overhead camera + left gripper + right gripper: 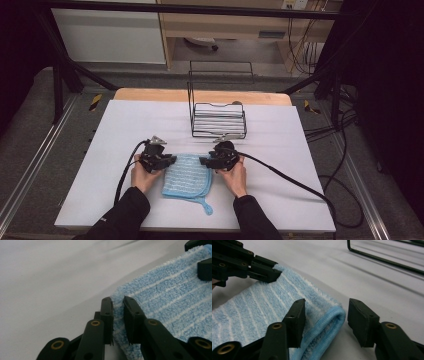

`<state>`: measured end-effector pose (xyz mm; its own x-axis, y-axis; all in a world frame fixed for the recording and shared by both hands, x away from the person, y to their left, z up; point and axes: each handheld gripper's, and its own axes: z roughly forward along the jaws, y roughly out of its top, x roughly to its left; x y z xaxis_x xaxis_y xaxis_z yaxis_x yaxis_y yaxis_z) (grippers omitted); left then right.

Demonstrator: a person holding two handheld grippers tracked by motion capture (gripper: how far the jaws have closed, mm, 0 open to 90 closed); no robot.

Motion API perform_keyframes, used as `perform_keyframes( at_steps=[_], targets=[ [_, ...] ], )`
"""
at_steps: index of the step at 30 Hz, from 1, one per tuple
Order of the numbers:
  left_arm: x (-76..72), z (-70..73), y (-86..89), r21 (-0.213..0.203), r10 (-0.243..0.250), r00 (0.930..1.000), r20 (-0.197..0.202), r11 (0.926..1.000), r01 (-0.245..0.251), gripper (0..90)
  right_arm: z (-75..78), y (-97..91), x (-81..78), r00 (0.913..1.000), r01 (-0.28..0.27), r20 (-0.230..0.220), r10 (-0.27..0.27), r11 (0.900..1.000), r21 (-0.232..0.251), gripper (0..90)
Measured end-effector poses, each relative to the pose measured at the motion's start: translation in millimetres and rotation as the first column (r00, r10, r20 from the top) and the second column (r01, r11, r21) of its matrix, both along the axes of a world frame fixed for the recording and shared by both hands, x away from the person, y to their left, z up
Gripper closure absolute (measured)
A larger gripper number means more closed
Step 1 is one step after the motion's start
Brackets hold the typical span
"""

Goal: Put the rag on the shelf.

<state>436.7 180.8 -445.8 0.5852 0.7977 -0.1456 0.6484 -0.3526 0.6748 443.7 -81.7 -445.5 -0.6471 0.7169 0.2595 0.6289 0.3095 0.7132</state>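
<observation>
A blue cloth with white stripes lies folded on the white table, its hanging loop toward the front edge. My left gripper is at the cloth's far left corner. In the left gripper view its jaws pinch the cloth's edge. My right gripper is at the far right corner. In the right gripper view its jaws straddle the rolled corner of the cloth, with a gap between the right pad and the fabric. The left gripper holds the opposite corner there.
A black wire rack stands on the table behind the cloth, slightly right of centre. The white tabletop has bare room on both sides. Black cables trail from the grippers, the right one running off to the right edge.
</observation>
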Motion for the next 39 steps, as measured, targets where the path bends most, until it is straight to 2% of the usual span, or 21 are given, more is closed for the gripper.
perform_keyframes(
  at_steps=[6,10,13,23,31,35,39],
  targets=[
    [-0.1,-0.2,0.1,-0.001,-0.001,1.0000,0.002,1.0000,0.001,77.7,-4.2,1.3,0.3,0.9996,-0.001,-0.030,0.001,1.0000,-0.002,58.5],
    [0.1,-0.5,0.5,-0.005,-0.004,1.0000,0.002,1.0000,0.004,77.7,-4.7,2.6,-0.3,0.9990,-0.002,-0.045,0.003,0.9999,0.014,62.8],
    [-0.1,-0.6,0.5,-0.005,-0.004,1.0000,0.004,1.0000,0.004,77.6,-4.9,4.3,-0.8,0.9990,-0.007,-0.044,0.008,0.9999,0.009,65.4],
    [0.0,-0.8,1.4,-0.015,-0.001,1.0000,0.001,0.9999,0.001,77.9,-5.4,4.6,2.2,0.9955,0.007,-0.095,-0.004,0.9993,0.038,75.5],
    [-0.2,0.0,4.9,-0.052,0.004,1.0000,-0.005,0.9986,-0.004,81.2,-4.4,4.2,1.5,0.9951,0.023,-0.097,-0.019,0.9987,0.045,78.8],
    [-0.8,1.0,6.3,-0.061,0.003,1.0000,0.001,0.9982,-0.003,81.6,-2.5,3.6,0.8,0.9955,0.021,-0.093,-0.017,0.9986,0.048,79.0],
    [-3.6,6.7,10.3,-0.093,0.004,0.9999,0.014,0.9956,-0.002,81.9,1.8,2.3,-1.2,0.9967,0.017,-0.081,-0.013,0.9982,0.057,79.0]
  ],
)
